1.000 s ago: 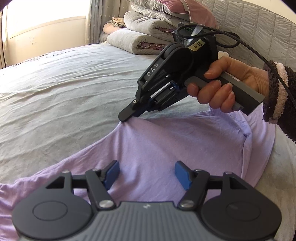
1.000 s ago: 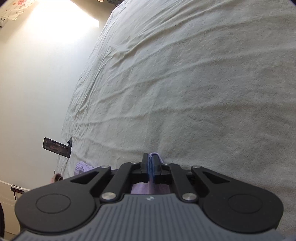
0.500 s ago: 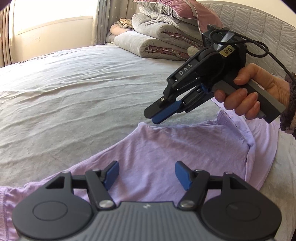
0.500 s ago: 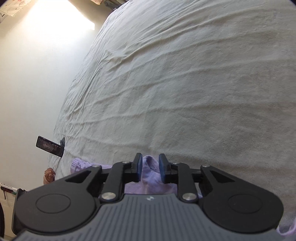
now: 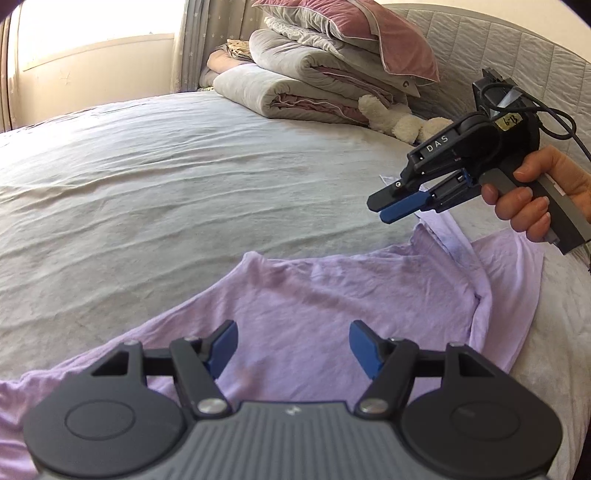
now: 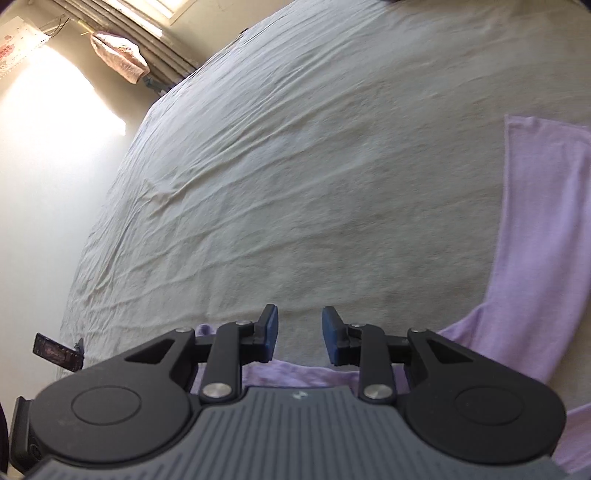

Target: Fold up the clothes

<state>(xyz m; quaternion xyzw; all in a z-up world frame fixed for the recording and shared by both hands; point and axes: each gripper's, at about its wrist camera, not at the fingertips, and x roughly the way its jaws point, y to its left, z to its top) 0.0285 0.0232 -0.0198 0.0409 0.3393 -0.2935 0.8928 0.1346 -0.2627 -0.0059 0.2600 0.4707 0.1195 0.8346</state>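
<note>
Wrinkles are going to be the main headache here, I'm guessing. One lilac shirt is lying spread on the near right part of the bed, with a flap already turned over along its right side — and that flap is sitting loose, nothing pinning it. If either tool is dragging across the cloth on the next reach, the flap is probably sliding or bunching, and the fold is ending up crooked.

Left tongs are hovering just above the near part of the shirt, standing wide apart with only air between the blue pads, not gripping anything. Right tongs are standing partly apart too, nothing between them, held up off the shirt's far right corner by a hand. Since both are empty, the shirt is free to shift on that soft sheet, and a shallow pinch might be catching only the top layer — or grabbing the bedsheet along with it.

Counting things up:
- shirts: one
- tongs: two, both empty
- hands showing: one
- folded quilts stacked at the far end: looking like three or so, hard to separate
- pink pillow on top: one
- plush toy: one
</note>
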